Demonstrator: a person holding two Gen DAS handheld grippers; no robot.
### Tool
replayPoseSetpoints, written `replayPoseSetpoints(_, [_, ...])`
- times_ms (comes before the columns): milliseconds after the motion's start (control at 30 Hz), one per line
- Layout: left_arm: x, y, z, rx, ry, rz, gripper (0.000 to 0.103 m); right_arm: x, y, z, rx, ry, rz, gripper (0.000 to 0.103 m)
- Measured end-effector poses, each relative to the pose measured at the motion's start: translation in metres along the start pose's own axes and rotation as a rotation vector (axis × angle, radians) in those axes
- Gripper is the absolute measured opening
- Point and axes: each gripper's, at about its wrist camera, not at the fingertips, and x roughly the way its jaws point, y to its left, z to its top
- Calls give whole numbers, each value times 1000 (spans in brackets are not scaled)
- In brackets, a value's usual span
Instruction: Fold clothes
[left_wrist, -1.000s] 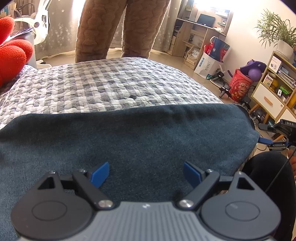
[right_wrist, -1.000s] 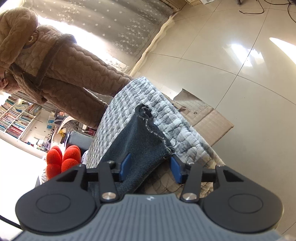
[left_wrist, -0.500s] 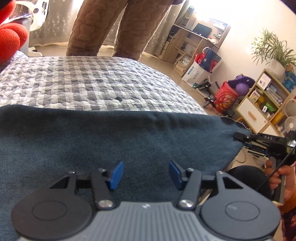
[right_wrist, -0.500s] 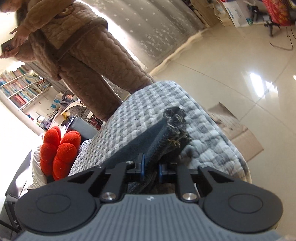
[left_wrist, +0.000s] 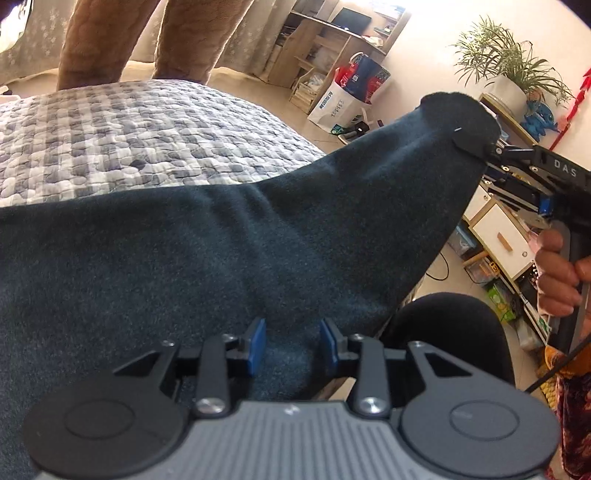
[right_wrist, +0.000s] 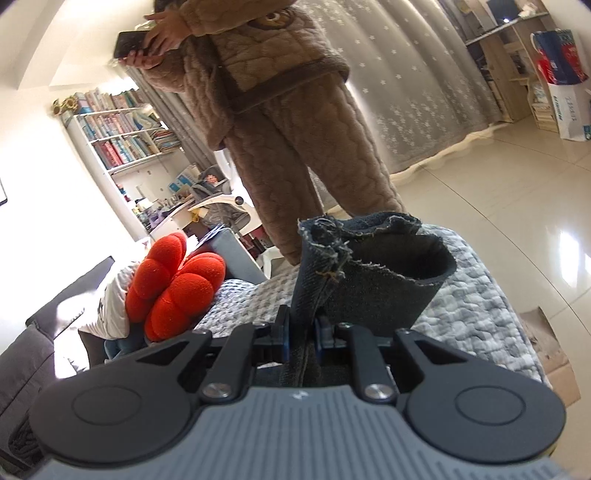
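Cloth: a dark blue-grey fleecy garment (left_wrist: 229, 236) lies spread over the grey-and-white checked quilted cover (left_wrist: 122, 136) of the bed. One corner with a frayed hem (right_wrist: 369, 266) is lifted up off the cover – the rest lies flat.

Right tongs: the right gripper (right_wrist: 300, 338) is clamped tight on the seam of the lifted corner. Its blue pads press the cloth from both sides. In the left wrist view this same tool (left_wrist: 493, 149) holds the corner up at the right, and the cloth slopes down from it to the bed.

Right hand: the person's hand (left_wrist: 557, 273) is wrapped around the black handle of that tool.

Left tongs: the left gripper (left_wrist: 291, 343) sits low over the near edge of the cloth. Its jaws have just been closing. A bit of the cloth lies between the blue pads (left_wrist: 256, 345), but there is a gap each side and they do not seem to press it – so not gripping.

Other person: someone in a brown quilted fluffy suit (right_wrist: 295, 122) stands past the far end of the bed, holding a dark phone (right_wrist: 129, 42).

Nearby: a red puffy cushion (right_wrist: 173, 288) sits by the bed. A green potted plant (left_wrist: 502, 70) stands on a shelf across the room.
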Motion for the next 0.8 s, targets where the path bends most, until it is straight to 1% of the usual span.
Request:
replayPoseSetpoints(67, [-12, 9, 0, -31, -32, -1, 43, 6, 13, 3, -43, 8, 35, 17])
replayPoseSetpoints(133, [-27, 20, 2, -74, -78, -3, 54, 13, 26, 4, -87, 21, 68, 17])
replayPoseSetpoints(167, [-35, 26, 3, -98, -103, -7, 56, 17, 33, 4, -110, 31, 80, 17])
replayPoseSetpoints(233, [-48, 38, 5, -153, -148, -28, 65, 25, 47, 2, -159, 53, 103, 17])
replayPoseSetpoints(433, [-82, 70, 6, -313, -274, -100, 78, 45, 85, -10, -310, 122, 178, 17])
replayPoseSetpoints(600, [-99, 91, 0, -419, -365, -184, 81, 63, 113, -28, -423, 192, 223, 17])
replayPoseSetpoints(700, [-106, 105, -7, -481, -400, -204, 82, 76, 125, -42, -475, 248, 245, 17])
replayPoseSetpoints(800, [-110, 120, -17, -547, -412, -219, 82, 89, 135, -60, -513, 322, 267, 17])
